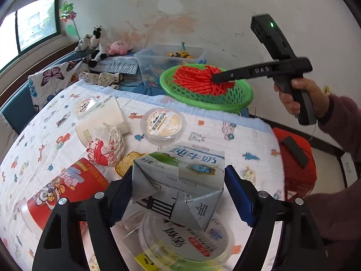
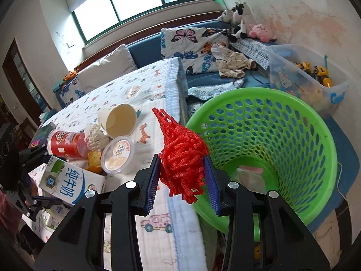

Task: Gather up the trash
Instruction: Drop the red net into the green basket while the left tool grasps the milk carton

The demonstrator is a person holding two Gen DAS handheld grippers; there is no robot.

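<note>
From the left wrist, the left gripper has its fingers spread wide around a white milk carton; the left pad touches the carton, the right one stands just off it, so no grip is shown. Beyond the carton lie a lidded yogurt cup, a crumpled wrapper, a red can and a paper cup. Only this view shows a hand holding the right gripper over the green basket. From the right wrist, the right gripper has its fingers narrowed on a red foam net, held beside the basket's near rim. Only here can some pale trash be seen at the basket's bottom. The bench wears a cartoon-print quilt; behind the basket are a toy bin, a sofa with a butterfly cushion, and windows.
</note>
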